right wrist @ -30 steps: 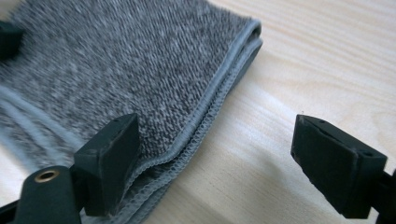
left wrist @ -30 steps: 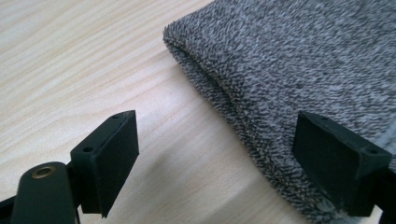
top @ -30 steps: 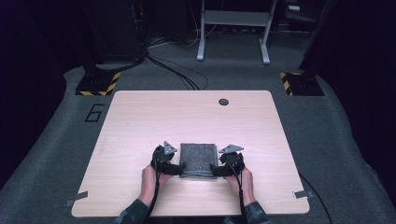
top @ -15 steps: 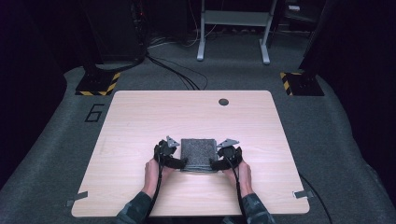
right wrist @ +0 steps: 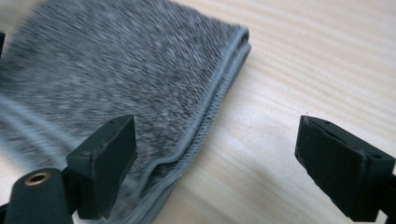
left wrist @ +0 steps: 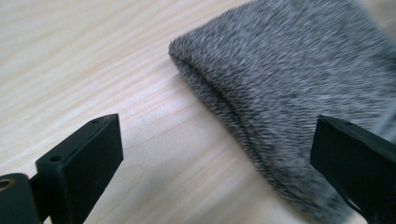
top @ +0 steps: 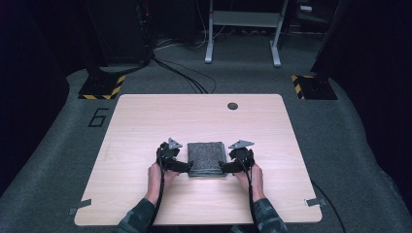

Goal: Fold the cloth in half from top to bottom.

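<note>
Work in hand: folding a grey towel (top: 207, 158) on the wooden table (top: 145, 121); by my judgement the fold is made and I am letting go.

Towel, place: flat on the near middle of the table, a squarish folded pad lying between my two grippers.

Left gripper (top: 186, 167): my jaws have just been opening and now stand wide. In the left gripper view the rounded folded edge of the towel (left wrist: 280, 93) runs slantwise across the gap; one jaw is over bare wood, the other over the cloth, and neither pad presses on it.

Right gripper (top: 224, 167): jaws wide, nothing pinched. In the right gripper view the towel (right wrist: 116, 74) shows its stitched hem, layers stacked, passing between my jaws.

Relation that matters: the towel lies straight ahead of both pairs of jaws, which point inward at its near corners from either side. Its slightly longer side runs away from me, though it is nearly square. Both hands sit just beside it, neither plainly nearer.

Next move, my guess: any further fold means closing again on these near corners; otherwise draw both hands straight back.

Writing: a "6" (top: 98, 117) marked on the grey floor left of the table; no label on the towel that I can read.
</note>
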`<state>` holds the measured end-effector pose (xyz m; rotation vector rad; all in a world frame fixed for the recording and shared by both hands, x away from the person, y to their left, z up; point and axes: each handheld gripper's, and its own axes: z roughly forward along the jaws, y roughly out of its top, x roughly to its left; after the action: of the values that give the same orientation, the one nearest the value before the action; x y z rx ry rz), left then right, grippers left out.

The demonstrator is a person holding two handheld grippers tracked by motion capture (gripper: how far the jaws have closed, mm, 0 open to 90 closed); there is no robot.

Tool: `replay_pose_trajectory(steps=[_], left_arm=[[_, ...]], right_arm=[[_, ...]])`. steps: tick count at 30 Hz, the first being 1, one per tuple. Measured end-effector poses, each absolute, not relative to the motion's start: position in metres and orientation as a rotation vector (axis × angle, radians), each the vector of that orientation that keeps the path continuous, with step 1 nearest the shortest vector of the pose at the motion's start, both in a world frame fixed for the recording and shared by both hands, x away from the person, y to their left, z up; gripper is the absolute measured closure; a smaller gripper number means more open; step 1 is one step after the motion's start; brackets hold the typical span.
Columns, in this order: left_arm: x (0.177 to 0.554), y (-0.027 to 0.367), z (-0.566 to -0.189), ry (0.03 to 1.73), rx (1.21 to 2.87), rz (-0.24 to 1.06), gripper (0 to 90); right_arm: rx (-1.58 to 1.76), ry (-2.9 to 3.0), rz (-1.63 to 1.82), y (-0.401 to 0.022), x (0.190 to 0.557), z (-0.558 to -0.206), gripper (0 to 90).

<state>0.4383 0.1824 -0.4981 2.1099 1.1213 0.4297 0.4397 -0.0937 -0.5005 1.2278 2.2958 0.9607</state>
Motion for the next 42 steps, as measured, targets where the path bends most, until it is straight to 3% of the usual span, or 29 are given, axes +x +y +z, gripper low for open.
replay_pose_trajectory(steps=[8, 15, 30, 42], left_arm=[[0.408, 0.199, -0.47, 1.067, 2.06, 0.492, 0.1], [0.381, 0.24, -0.467, 1.108, 2.038, 0.542, 0.0], [0.358, 0.317, -0.517, 1.378, 1.987, 0.578, 0.0], [0.359, 0.327, -0.532, 1.394, 1.977, 0.596, 0.0]], right_arm=[[1.19, 2.246, 1.082, -0.116, 0.41, -0.47, 12.8], [1.212, 2.167, 1.064, -0.153, 0.38, -0.46, 12.9], [1.449, 2.052, 0.923, -0.244, 0.364, -0.514, 11.4], [1.452, 2.066, 0.911, -0.248, 0.367, -0.529, 8.1]])
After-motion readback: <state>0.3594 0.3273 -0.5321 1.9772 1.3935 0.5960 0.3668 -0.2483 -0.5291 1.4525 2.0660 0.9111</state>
